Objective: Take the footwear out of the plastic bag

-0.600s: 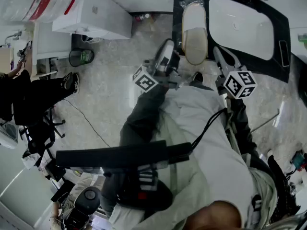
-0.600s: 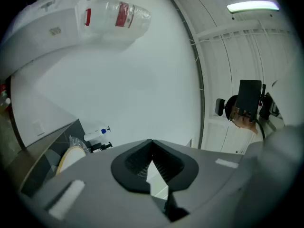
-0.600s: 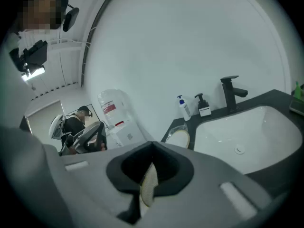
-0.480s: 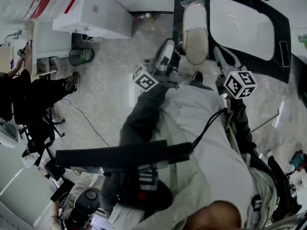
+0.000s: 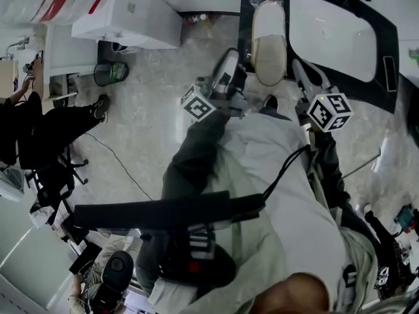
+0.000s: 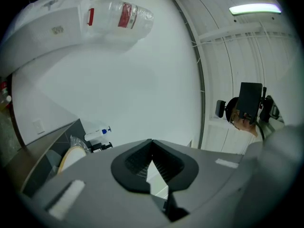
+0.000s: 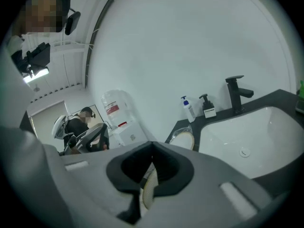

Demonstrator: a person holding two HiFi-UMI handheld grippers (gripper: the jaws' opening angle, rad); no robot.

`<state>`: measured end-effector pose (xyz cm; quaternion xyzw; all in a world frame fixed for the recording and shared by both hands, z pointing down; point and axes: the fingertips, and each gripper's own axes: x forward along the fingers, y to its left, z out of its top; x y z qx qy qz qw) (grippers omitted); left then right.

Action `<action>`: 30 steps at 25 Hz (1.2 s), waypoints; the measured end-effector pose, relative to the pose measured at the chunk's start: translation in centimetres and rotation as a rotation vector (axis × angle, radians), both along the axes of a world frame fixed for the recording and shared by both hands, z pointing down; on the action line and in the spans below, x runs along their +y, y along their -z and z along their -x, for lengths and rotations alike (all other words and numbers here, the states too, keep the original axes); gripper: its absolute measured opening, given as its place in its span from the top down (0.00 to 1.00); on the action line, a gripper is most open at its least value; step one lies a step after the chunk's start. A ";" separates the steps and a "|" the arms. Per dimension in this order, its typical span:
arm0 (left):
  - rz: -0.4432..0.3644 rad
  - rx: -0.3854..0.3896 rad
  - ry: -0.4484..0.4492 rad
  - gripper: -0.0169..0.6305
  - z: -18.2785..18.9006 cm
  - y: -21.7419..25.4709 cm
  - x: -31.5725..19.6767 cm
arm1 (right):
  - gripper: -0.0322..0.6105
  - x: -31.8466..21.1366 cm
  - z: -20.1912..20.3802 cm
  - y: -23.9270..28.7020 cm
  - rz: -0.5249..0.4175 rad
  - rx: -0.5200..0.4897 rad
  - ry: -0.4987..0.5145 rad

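Ahead of both claws, on the dark bench (image 5: pixel 246 25), lies the footwear (image 5: pixel 269 44), a slipper wholly enclosed in its plastic bag (image 5: pixel 262 2). It rests just beyond the tips of the left claw (image 5: pixel 230 63) and ahead and to the left of the right claw (image 5: pixel 296 68); neither touches it.

The left claw's jaws are drawn together, with only a thin wedge of light between the dark pads and nothing held. The right claw's jaws are likewise closed to a slit. A pale curved edge (image 7: pixel 148 190) shows through that slit, and what it is cannot be told.

Progress, as judged: the task has not begun. The bag lies flat and ungripped, so seizing it, opening it and drawing the slipper out all remain.

Materials and shapes:
- The bag is thin, clear film, crinkled and gathered at the end farthest from the claws.
- The slipper is a flat, elongated oval, white towards the far end and cream-beige nearer the claws.
- The bench is matt and dark.
- To the right of the slipper a white basin (image 5: pixel 334 31) with rounded corners is set into the bench.
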<state>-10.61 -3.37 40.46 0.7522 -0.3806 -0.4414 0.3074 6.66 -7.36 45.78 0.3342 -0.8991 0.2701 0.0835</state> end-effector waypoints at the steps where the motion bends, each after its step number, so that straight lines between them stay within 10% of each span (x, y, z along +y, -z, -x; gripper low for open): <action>1: 0.003 0.000 -0.002 0.98 0.2 -0.1 0.1 | 0.95 0.1 0.4 0.0 -0.014 0.016 0.023; 9: 0.081 -0.033 -0.095 0.97 0.4 -2.7 -1.4 | 0.95 -0.1 2.0 -2.7 -0.264 0.311 0.243; 13: 0.107 -0.080 -0.146 0.96 0.5 -3.5 -3.3 | 0.95 -2.9 1.2 -5.6 0.005 0.135 0.134; 16: 0.099 -0.076 -0.165 0.96 0.7 -3.3 -4.5 | 0.74 -5.3 0.9 -7.2 0.105 0.089 0.052; 30: 0.109 -0.007 -0.197 0.96 4.4 -5.0 -7.0 | 0.62 -5.2 2.4 -15.8 0.475 0.227 -0.031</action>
